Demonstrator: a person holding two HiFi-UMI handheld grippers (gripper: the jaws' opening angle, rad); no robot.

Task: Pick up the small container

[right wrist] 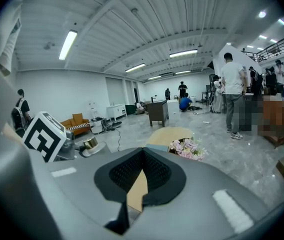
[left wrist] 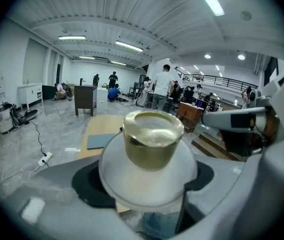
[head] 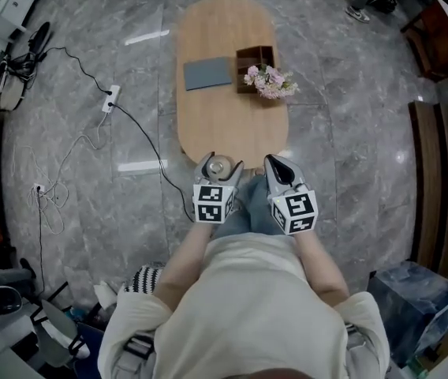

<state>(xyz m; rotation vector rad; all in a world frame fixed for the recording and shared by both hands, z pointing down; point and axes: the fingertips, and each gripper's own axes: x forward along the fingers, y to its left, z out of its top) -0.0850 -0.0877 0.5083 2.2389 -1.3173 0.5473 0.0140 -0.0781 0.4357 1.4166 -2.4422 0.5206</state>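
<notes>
The small container is a white round pot with a gold lid, upright and filling the middle of the left gripper view. My left gripper is shut on its white body, the black pads pressed to either side. In the head view the container sits between the left gripper's jaws, over the near end of the wooden table. My right gripper hangs beside it, shut and holding nothing. In the right gripper view its jaws meet, and the container shows at the left.
On the table's far half lie a grey pad, a brown wooden box and pink flowers. A power strip with cables lies on the marble floor to the left. A dark bench stands to the right. People stand in the far hall.
</notes>
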